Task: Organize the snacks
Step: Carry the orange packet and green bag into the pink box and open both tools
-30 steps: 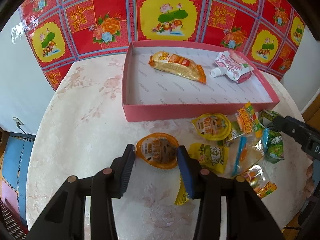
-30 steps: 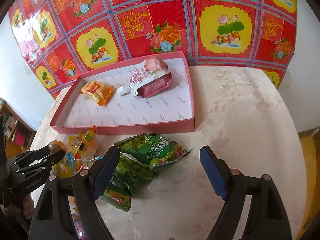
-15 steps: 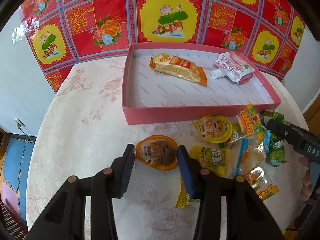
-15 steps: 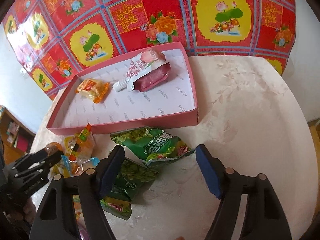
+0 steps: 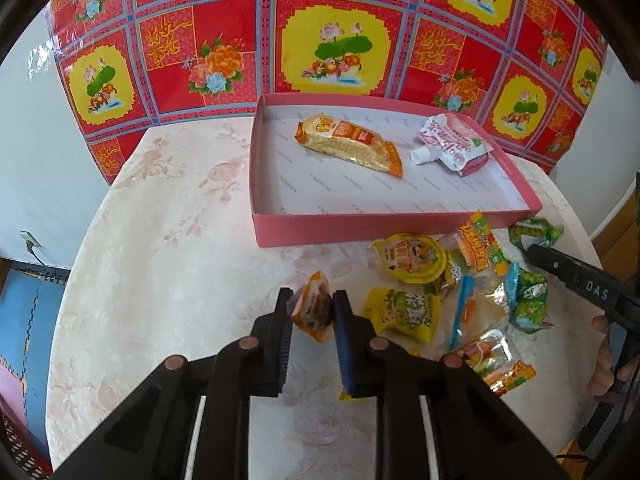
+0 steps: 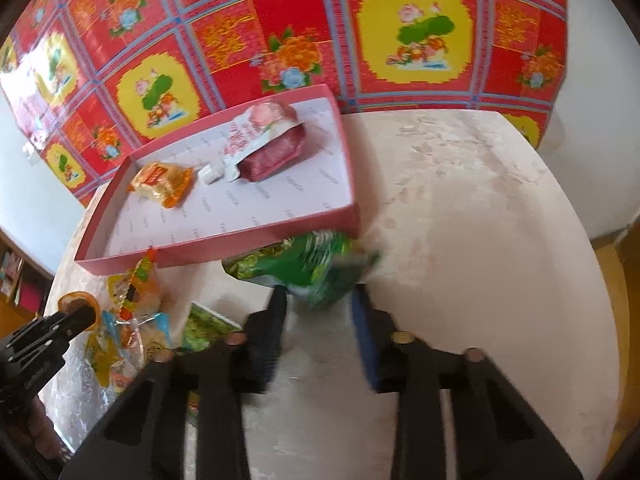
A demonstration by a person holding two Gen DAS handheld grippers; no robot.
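My left gripper (image 5: 311,312) is shut on a small orange jelly cup (image 5: 314,308), squeezed and tipped on edge between the pads. My right gripper (image 6: 320,302) is shut on a green snack bag (image 6: 308,264) just in front of the pink box (image 6: 224,242). That pink box (image 5: 360,230) holds an orange wafer pack (image 5: 348,146) and a pink spouted pouch (image 5: 454,146). Loose snacks lie in a pile on the table: a yellow jelly cup (image 5: 410,256), a yellow-green packet (image 5: 404,312) and an orange-labelled bag (image 5: 480,246).
The round table carries a pale floral cloth (image 5: 172,240), and a red and yellow flowered sheet (image 5: 332,32) hangs behind it. More green packets (image 5: 528,300) and a clear candy bag (image 5: 496,360) lie at the right. A second green packet (image 6: 204,326) lies by the right gripper.
Both grippers closed: the left onto the orange jelly cup, which tipped up on edge, and the right onto the green snack bag, which crumpled between the pads.
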